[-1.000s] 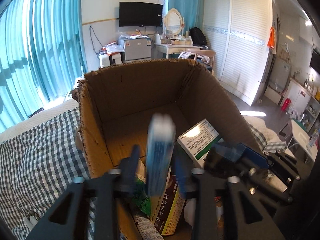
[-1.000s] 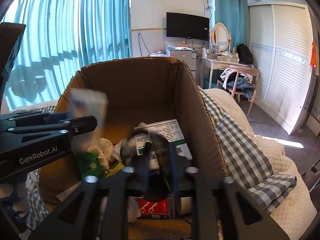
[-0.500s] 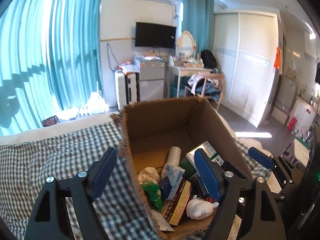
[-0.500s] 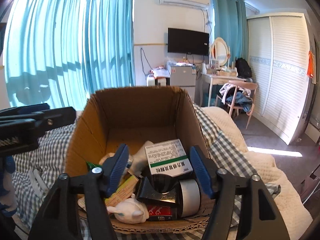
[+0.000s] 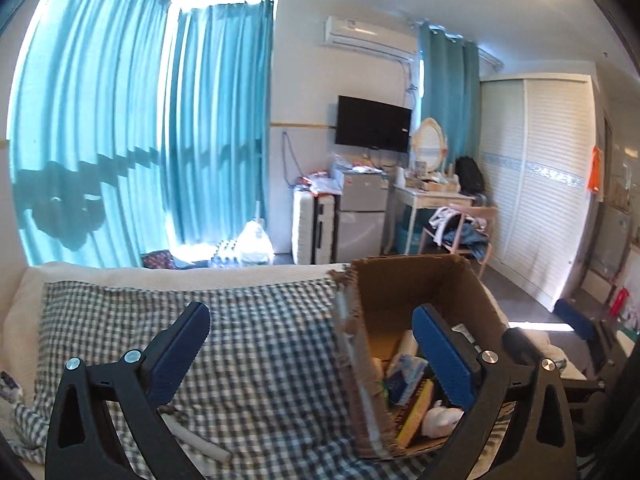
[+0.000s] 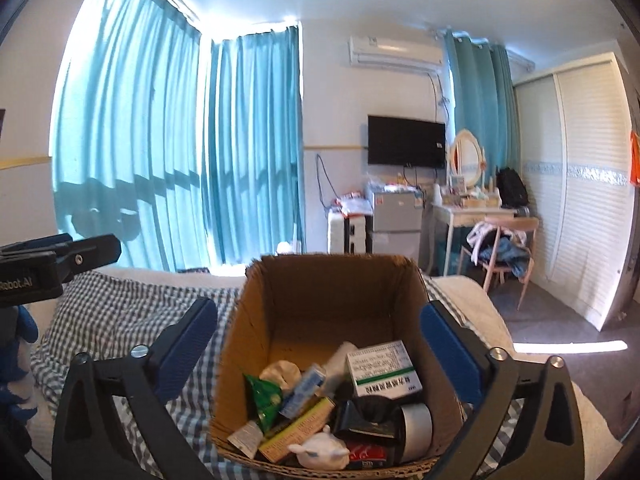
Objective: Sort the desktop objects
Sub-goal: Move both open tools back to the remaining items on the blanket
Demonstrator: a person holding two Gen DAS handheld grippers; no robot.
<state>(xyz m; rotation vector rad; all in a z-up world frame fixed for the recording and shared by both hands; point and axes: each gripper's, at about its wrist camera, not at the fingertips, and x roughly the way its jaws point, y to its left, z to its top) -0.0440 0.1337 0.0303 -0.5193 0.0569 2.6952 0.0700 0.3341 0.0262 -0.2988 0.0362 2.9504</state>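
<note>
One cardboard box [image 6: 320, 296], one roll of tape [image 6: 416, 426], both grippers' jaws just opened wide, empty.

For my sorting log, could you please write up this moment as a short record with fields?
container: cardboard box on the checked cloth
contents: white-and-green carton, silver tape roll, green packet, white figurine, blue-and-white pack
left gripper: open, jaws just opened, nothing between them
right gripper: open, jaws just opened, nothing gripped, above the box
outside the box: pale stick-like object on the cloth
</note>
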